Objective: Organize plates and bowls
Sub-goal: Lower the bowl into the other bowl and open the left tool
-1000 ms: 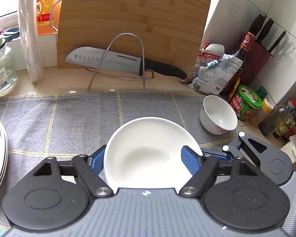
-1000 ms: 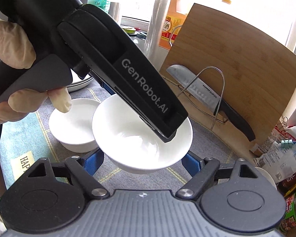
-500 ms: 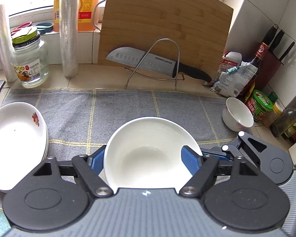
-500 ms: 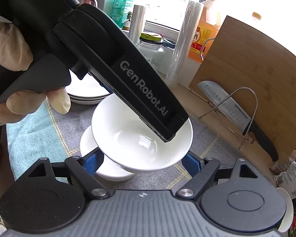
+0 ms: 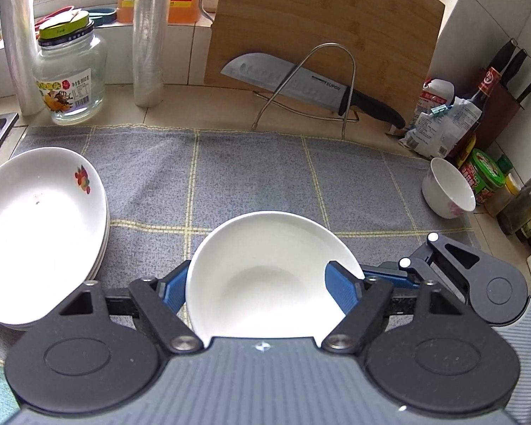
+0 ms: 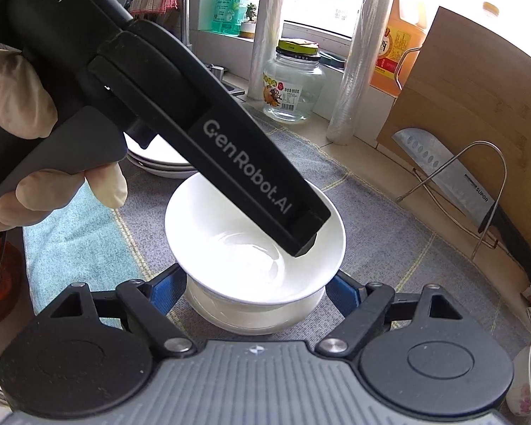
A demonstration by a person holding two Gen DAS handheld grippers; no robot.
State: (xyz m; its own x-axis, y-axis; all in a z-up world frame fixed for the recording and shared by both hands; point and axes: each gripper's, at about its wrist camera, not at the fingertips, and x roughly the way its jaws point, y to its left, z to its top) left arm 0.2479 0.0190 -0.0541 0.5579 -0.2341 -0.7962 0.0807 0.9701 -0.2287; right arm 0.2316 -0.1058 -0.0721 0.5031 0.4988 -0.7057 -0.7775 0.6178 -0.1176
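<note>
From the left wrist, the left gripper point(image 5: 265, 283) clamps a plain white bowl point(image 5: 269, 276) between its blue pads, above the grey checked cloth point(image 5: 251, 170) on the tabletop; a stack of white plates point(image 5: 35, 226) lies to its left and a small floral bowl point(image 5: 447, 189) well apart to the right. From the right wrist, the right gripper point(image 6: 256, 292) sits with its pads either side of the same white bowl point(image 6: 223, 241), which hangs just above a second white bowl point(image 6: 251, 313); whether those pads press it I cannot tell

The grey mat point(image 5: 258, 177) lies bare mid-way; stacked plates point(image 5: 35, 226) crowd its left edge (small bowl point(image 5: 447, 189) at right).
</note>
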